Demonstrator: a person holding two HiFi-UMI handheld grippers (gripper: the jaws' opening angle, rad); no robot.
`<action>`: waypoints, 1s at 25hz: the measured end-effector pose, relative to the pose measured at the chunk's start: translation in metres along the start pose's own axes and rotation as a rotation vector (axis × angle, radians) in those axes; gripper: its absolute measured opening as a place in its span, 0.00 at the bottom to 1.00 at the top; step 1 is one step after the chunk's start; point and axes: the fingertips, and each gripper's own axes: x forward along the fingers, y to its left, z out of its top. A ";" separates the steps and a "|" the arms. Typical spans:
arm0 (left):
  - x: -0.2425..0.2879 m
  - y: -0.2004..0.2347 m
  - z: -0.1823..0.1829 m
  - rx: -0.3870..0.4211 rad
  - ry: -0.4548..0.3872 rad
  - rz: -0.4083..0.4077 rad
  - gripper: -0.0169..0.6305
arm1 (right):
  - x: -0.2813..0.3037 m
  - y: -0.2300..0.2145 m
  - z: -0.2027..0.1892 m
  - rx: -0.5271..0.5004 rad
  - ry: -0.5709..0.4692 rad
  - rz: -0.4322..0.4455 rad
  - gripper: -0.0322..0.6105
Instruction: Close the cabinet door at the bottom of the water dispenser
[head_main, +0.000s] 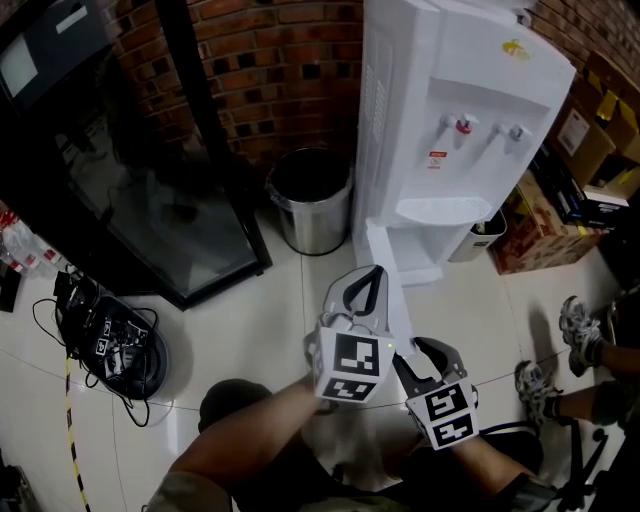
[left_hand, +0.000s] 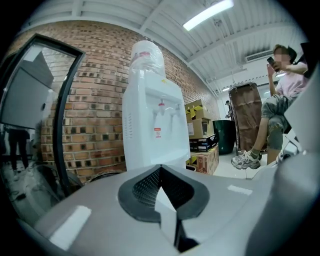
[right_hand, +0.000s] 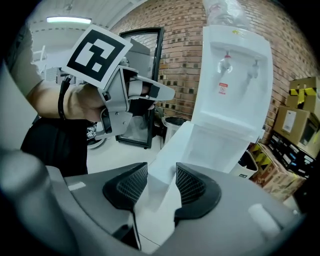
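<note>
The white water dispenser (head_main: 450, 100) stands against the brick wall. Its bottom cabinet door (head_main: 376, 245) hangs open, swung out toward me. My right gripper (head_main: 420, 346) sits at the door's free end. In the right gripper view the door's edge (right_hand: 167, 150) fills the gap between the pads of that gripper (right_hand: 161, 172), which close on it. My left gripper (head_main: 375, 270) hovers beside the door's outer face, a little nearer the dispenser, and holds nothing. Its jaws (left_hand: 160, 169) meet at the tips, aimed toward the dispenser (left_hand: 152, 130).
A steel waste bin (head_main: 312, 200) stands left of the dispenser, beside a black glass-door cabinet (head_main: 170, 200). Cables and a round device (head_main: 110, 345) lie on the floor at left. Cardboard boxes (head_main: 560, 190) and a seated person's shoes (head_main: 580, 330) are at right.
</note>
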 end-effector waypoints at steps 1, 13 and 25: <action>0.002 -0.003 0.000 0.000 0.000 -0.005 0.03 | -0.001 -0.005 -0.004 0.008 0.007 -0.008 0.32; 0.023 -0.024 -0.001 -0.018 0.008 -0.044 0.03 | -0.011 -0.092 -0.032 0.146 0.086 -0.130 0.31; 0.047 -0.049 -0.002 -0.040 0.014 -0.087 0.03 | -0.011 -0.171 -0.043 0.224 0.099 -0.315 0.36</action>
